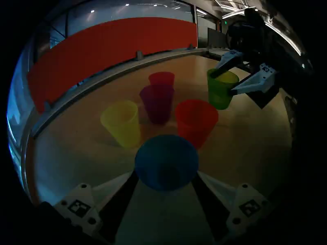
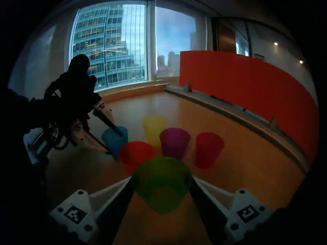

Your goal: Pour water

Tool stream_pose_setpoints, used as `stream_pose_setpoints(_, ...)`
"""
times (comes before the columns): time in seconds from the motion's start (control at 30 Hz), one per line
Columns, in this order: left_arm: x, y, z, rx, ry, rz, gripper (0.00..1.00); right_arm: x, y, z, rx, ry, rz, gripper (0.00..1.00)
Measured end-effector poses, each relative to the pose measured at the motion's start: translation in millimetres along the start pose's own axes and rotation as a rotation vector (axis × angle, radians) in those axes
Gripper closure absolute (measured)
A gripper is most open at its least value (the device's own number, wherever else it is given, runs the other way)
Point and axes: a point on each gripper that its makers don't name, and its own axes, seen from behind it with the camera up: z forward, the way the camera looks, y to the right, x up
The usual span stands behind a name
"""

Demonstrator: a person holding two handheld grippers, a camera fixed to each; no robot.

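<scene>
Left gripper [image 1: 166, 176]: clamped on blue cup [image 1: 166, 162]; both white fingers are pressed on its smooth tapered wall.
Right gripper [image 2: 162, 180]: clamped on green cup [image 2: 162, 185]; translucent plastic, round rim, one finger on each side.
Blue cup position: held upright at the table, just beside the red cup [image 1: 196, 121].
Green cup position: held upright, off to the side of the cluster.
Loose cups: yellow cup [image 1: 121, 122], purple cup [image 1: 157, 103], red cup and pink cup [image 1: 161, 77] are grouped close together; all tapered, translucent plastic.
Table [image 1: 253, 139]: smooth, glossy wood.
Backdrop: flat red panel [image 1: 110, 49] is mounted along the far table edge.
</scene>
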Motion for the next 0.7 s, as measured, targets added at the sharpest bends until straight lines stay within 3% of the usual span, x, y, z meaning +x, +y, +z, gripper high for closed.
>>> stream_pose_setpoints(0.7,-31,5.7,-12.8,0.001,-0.059,-0.019,0.09,-24,1,20.6,-0.005,-0.029,0.023,0.09)
